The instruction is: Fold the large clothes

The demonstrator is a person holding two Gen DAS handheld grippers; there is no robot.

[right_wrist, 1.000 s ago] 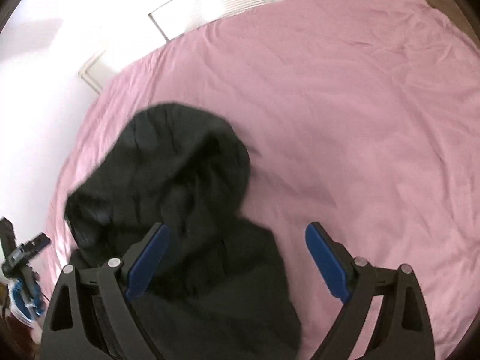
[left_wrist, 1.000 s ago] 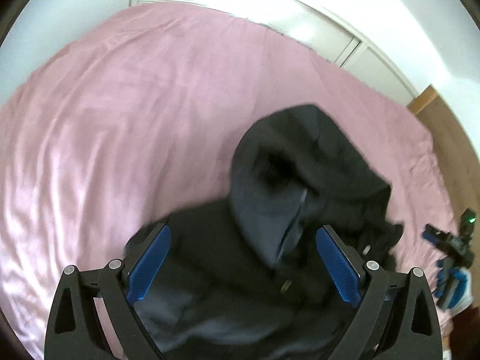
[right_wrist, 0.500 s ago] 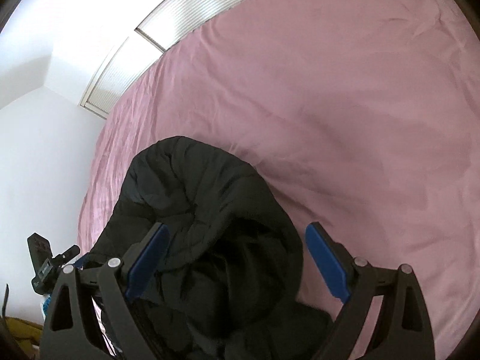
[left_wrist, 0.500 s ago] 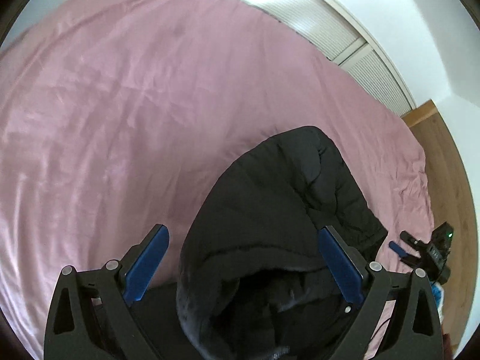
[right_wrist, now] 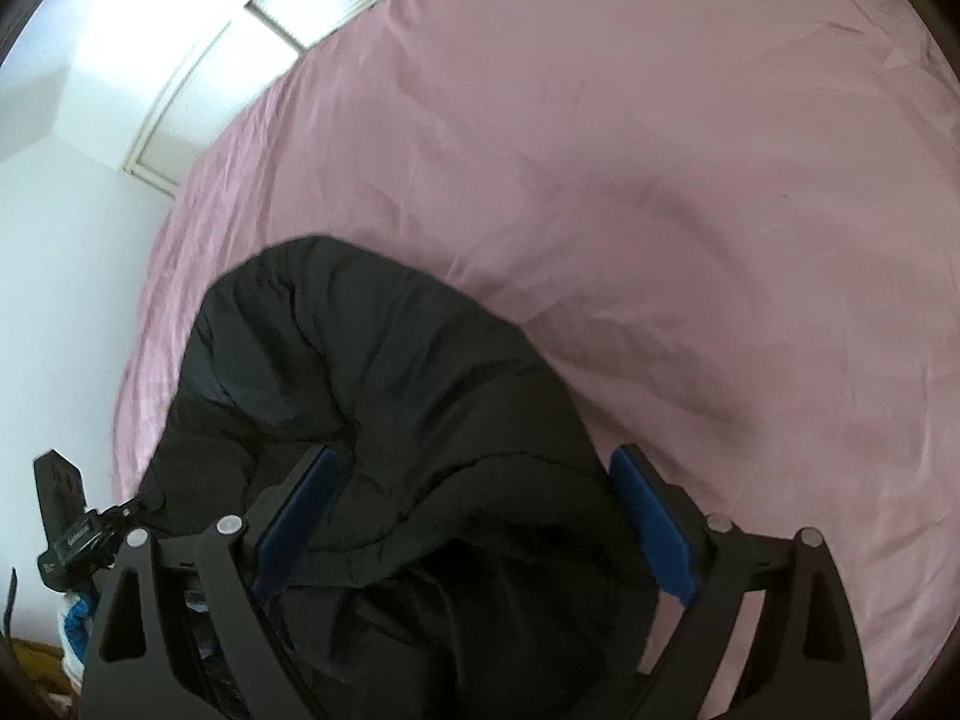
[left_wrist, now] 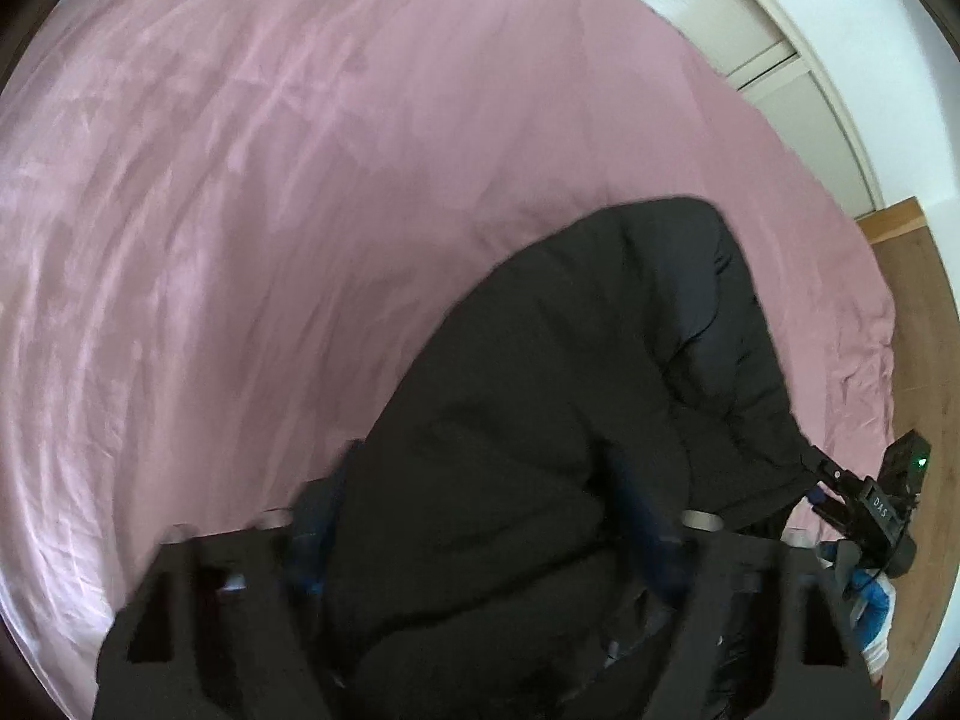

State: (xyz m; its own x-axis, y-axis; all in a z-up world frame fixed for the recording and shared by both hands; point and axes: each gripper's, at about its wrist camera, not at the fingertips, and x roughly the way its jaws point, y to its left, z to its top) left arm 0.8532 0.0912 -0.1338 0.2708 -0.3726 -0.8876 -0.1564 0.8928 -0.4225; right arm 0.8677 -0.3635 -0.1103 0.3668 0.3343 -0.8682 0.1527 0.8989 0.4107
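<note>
Now the black coat is bunched at 6 o'clock on the pink bed. Both the left gripper and right gripper are held wide apart around it. Next, an edge should be pinched and spread flat.

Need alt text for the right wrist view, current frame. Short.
A bulky black jacket lies bunched on a pink bedsheet, filling the lower centre of the fisheye view. The right gripper sits over it with its blue-padded jaws spread wide on either side of the fabric. The left gripper shows at the left edge, beside a white wall.

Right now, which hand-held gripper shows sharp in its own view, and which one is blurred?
The right hand-held gripper is sharp, open around the jacket. The left is smeared.
</note>
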